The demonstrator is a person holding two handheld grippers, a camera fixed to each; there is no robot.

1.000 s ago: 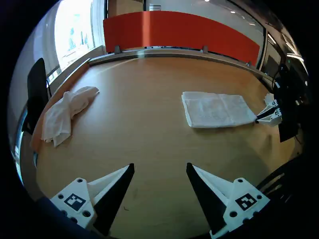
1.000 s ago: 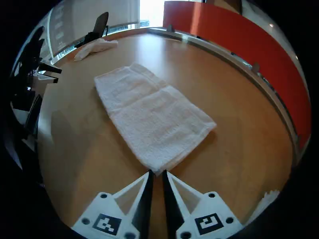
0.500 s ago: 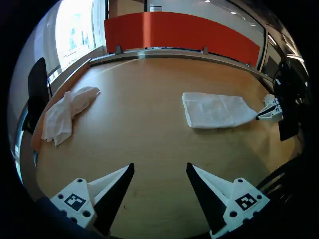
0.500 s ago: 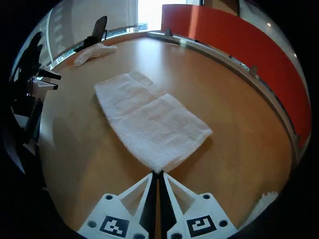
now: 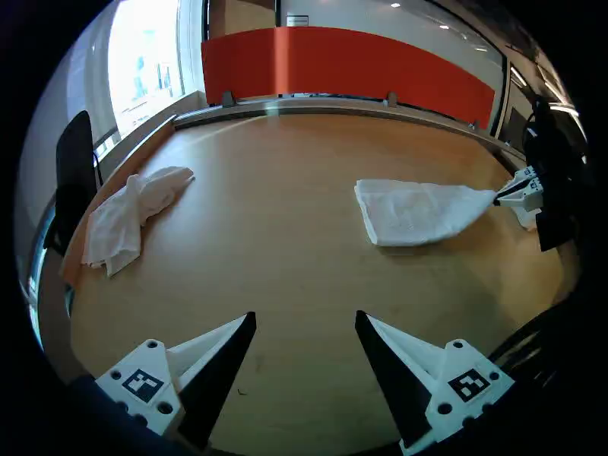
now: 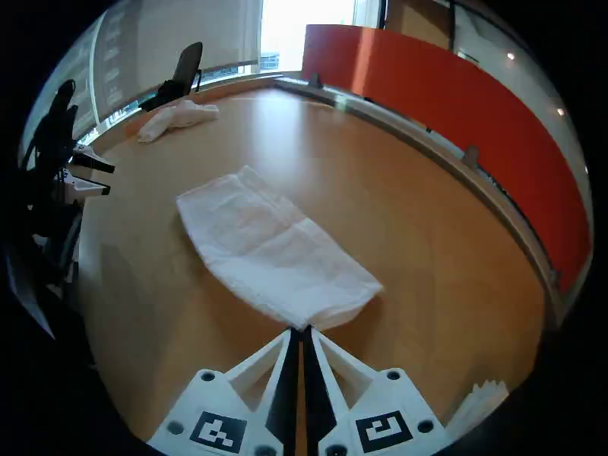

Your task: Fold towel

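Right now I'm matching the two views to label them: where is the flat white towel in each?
Left gripper view: flat towel right of centre, its corner pinched by the right gripper.
Right gripper view: flat towel at centre, reaching down to that gripper's closed tips.
Shared landmark: the red partition beyond it.

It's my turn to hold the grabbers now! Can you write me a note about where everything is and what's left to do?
Left gripper: open, holding nothing, above the bare table.
Right gripper: shut on the near corner of the white towel, with that corner lifted off the table.
Done: the towel looks doubled over already, and the rest of it lies flat.
Left: probably carry the corner across to finish the fold. A crumpled towel lies unfolded near the table's far edge.
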